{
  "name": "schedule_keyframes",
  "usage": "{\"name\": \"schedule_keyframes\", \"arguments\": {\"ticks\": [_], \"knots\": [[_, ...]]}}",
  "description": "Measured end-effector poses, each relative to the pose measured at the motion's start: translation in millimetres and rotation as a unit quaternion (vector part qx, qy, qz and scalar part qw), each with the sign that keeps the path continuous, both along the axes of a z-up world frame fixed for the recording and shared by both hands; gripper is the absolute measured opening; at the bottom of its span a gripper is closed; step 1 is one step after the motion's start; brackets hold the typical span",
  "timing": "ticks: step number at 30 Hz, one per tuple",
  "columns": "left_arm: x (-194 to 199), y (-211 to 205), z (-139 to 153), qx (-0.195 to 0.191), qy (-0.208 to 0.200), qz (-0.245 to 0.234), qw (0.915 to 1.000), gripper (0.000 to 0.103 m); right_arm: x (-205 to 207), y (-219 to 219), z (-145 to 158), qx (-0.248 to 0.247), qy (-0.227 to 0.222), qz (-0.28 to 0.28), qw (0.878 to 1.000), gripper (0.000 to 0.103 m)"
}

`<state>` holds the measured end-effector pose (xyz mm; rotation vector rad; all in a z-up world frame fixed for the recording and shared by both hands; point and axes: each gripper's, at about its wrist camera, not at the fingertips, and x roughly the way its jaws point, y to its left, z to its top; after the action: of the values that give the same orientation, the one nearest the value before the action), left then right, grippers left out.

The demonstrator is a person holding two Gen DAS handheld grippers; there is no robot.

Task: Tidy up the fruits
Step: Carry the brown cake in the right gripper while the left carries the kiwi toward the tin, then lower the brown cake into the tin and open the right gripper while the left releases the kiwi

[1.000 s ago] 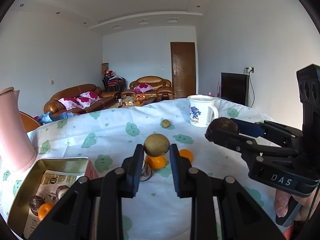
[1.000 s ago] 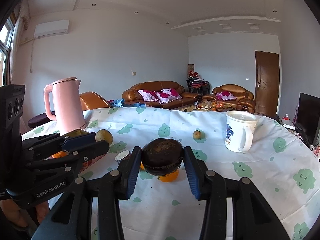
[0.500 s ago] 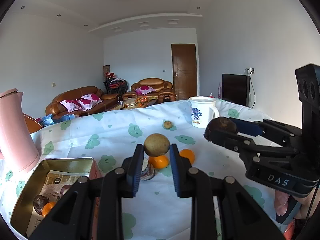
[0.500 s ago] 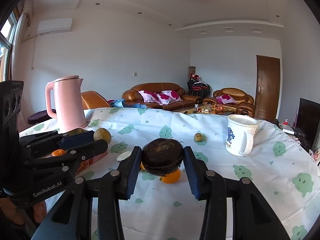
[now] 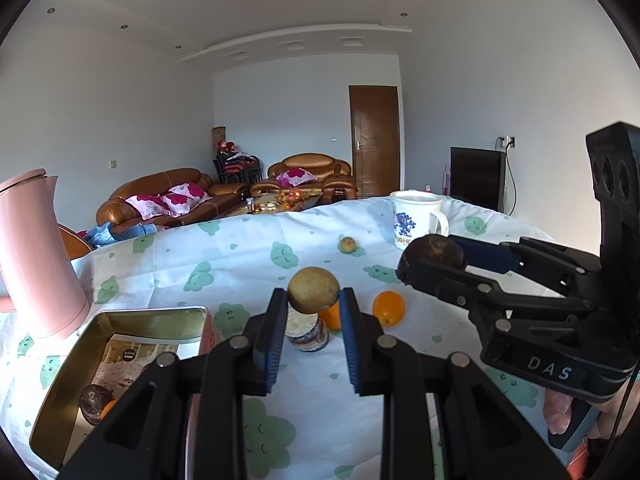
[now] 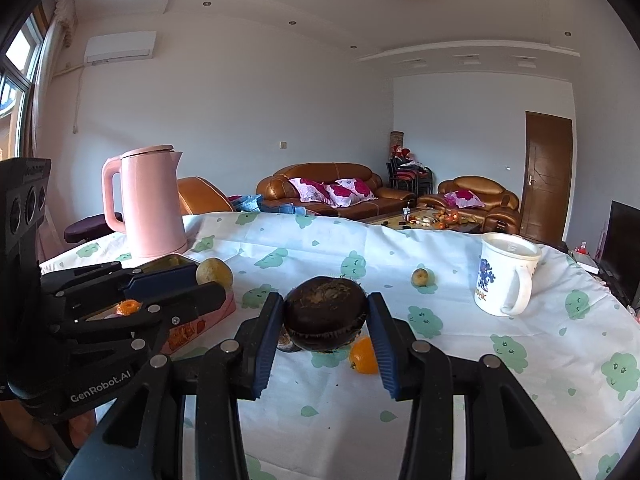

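Two grippers, each clamping a fruit above the table.
Left gripper (image 5: 313, 300) pinches a tan fruit (image 5: 313, 290) at frame centre; right gripper (image 6: 325, 322) pinches a dark fruit (image 6: 325, 318). Tin (image 5: 60, 392) lies lower left, an orange (image 5: 389, 308) right of centre.

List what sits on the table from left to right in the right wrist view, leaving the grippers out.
Pink kettle → yellow-brown fruit → dark brown fruit → small yellow fruit → white mug.
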<state>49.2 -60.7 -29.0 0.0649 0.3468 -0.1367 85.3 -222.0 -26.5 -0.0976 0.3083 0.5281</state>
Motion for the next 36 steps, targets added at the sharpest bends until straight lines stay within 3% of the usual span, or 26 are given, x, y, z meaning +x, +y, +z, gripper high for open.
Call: {"name": "schedule_keyframes", "arguments": {"ticks": [19,36], "knots": [[-10,43,2,-0.014,0.006,0.039,0.9991,0.028,3,41,9,-0.007,0.008,0.043,0.999,0.045],[-27,113,-2,-0.03,0.022,0.111,0.9931,0.028,-3,115,23,-0.015,0.011,0.117,0.993,0.045]]}}
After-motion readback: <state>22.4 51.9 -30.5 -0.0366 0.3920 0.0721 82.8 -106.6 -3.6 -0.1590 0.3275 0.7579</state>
